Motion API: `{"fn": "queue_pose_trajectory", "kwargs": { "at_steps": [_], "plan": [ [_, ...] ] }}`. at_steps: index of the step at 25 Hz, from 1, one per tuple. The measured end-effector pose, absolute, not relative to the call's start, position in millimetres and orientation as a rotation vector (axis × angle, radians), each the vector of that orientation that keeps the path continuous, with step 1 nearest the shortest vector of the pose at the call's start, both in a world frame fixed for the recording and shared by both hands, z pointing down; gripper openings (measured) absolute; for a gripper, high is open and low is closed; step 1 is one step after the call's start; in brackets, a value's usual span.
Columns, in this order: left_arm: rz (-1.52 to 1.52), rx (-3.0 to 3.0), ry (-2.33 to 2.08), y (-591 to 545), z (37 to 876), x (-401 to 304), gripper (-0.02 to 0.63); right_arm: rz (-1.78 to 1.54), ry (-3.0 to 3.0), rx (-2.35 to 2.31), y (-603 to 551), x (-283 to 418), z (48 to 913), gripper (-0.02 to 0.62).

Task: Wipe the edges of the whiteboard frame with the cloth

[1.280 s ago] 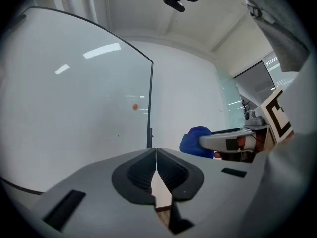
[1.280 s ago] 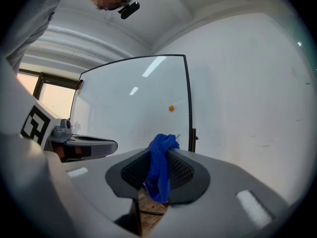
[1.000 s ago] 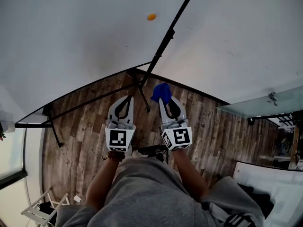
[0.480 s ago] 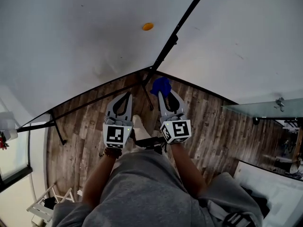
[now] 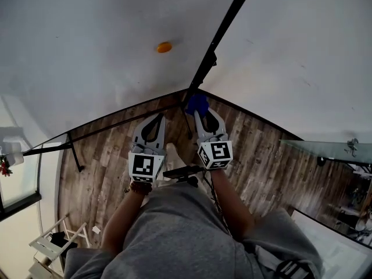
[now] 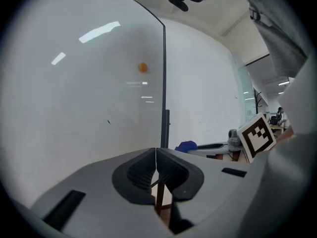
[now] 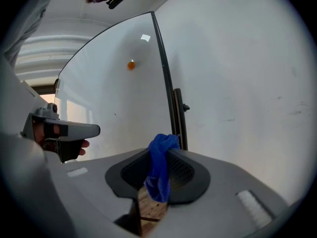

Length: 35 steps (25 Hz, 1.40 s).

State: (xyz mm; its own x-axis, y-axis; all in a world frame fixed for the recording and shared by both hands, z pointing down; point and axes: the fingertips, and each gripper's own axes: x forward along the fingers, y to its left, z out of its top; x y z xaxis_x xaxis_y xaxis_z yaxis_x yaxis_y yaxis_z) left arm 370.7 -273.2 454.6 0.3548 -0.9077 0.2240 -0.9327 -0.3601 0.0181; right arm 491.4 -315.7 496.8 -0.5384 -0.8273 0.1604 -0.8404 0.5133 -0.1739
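A large whiteboard (image 5: 87, 45) stands before me, its thin black frame edge (image 5: 224, 28) running down to a lower corner near the floor. A small orange magnet (image 5: 164, 47) sticks to the board. My right gripper (image 5: 197, 112) is shut on a blue cloth (image 5: 196, 103), held right at the lower corner of the frame. In the right gripper view the blue cloth (image 7: 159, 165) hangs pinched between the jaws beside the frame edge (image 7: 166, 88). My left gripper (image 5: 156, 124) is shut with nothing in it, a little left of the right one.
A wood-plank floor (image 5: 261, 167) lies below. The whiteboard's black stand legs (image 5: 72, 150) spread across it to the left. A white wall (image 5: 302, 57) lies right of the frame. A white folding rack (image 5: 49, 249) is at lower left, and glass panels (image 5: 325, 147) at right.
Both grippers have moved forward and closer to the board; the blue cloth now sits at the lower corner of the frame. The view has tilted, so the magnet appears lower.
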Motion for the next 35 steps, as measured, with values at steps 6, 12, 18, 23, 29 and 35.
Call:
{"fn": "queue_pose_trajectory", "kwargs": {
  "at_steps": [6, 12, 18, 23, 29, 35],
  "plan": [
    [0.286, 2.474, -1.652, -289.3, 462.9, 378.9, 0.012, 0.570, -2.727, 1.449, -330.3, 496.0, 540.8, 0.101],
    [0.336, 2.479, -1.653, -294.5, 466.1, 368.7, 0.012, 0.794, -2.759, 1.442, -343.5, 492.6, 581.3, 0.101],
    [0.362, 2.467, -1.684, -295.5, 464.1, 354.8, 0.012, 1.005, -2.688, 1.452, -354.7, 488.4, 631.8, 0.101],
    [0.378, 2.462, -1.706, -294.7, 462.3, 350.1, 0.012, 1.120, -2.646, 1.482, -365.1, 488.9, 659.1, 0.100],
    [0.406, 2.452, -1.731, -294.9, 462.1, 342.2, 0.012, 1.279, -2.611, 1.546, -379.1, 492.2, 679.6, 0.100],
    [0.429, 2.429, -1.761, -292.4, 464.5, 337.2, 0.012, 1.392, -2.600, 1.550, -391.4, 485.5, 694.6, 0.101]
  ]
}}
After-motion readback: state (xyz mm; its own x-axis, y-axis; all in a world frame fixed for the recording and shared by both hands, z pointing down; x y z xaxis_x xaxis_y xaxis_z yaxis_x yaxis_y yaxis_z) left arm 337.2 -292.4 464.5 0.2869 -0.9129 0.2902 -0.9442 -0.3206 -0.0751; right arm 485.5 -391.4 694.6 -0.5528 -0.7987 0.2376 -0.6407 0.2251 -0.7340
